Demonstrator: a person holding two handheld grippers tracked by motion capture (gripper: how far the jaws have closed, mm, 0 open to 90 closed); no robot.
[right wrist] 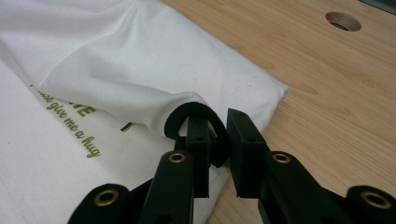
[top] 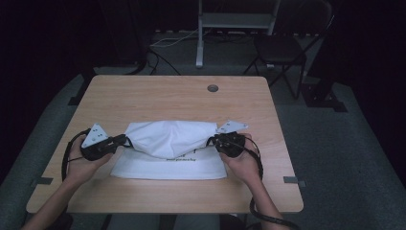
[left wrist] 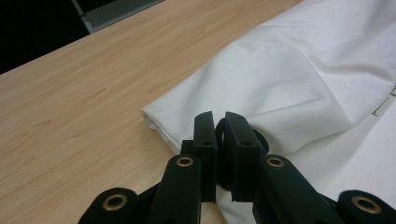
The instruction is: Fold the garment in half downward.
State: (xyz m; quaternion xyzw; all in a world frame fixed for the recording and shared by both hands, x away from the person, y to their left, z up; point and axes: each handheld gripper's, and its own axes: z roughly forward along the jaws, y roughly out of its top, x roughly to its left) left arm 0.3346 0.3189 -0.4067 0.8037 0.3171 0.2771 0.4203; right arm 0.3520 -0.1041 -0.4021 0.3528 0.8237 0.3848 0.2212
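High view: white cloth bag (top: 170, 143) lies flat mid-table toward the near edge, soft matte fabric, upper layer lifted and bunched between both grippers. Left gripper (top: 120, 141) is clamped on the bag's left edge, right gripper (top: 214, 141) clamped on the right edge where a black strap loop (right wrist: 196, 122) sits between its jaws. Green script print (right wrist: 70, 123) on the lower layer. Table (top: 172, 93) is light wood-grain laminate with a round cable hole (top: 212, 88) at the far side; bare wood all around the bag
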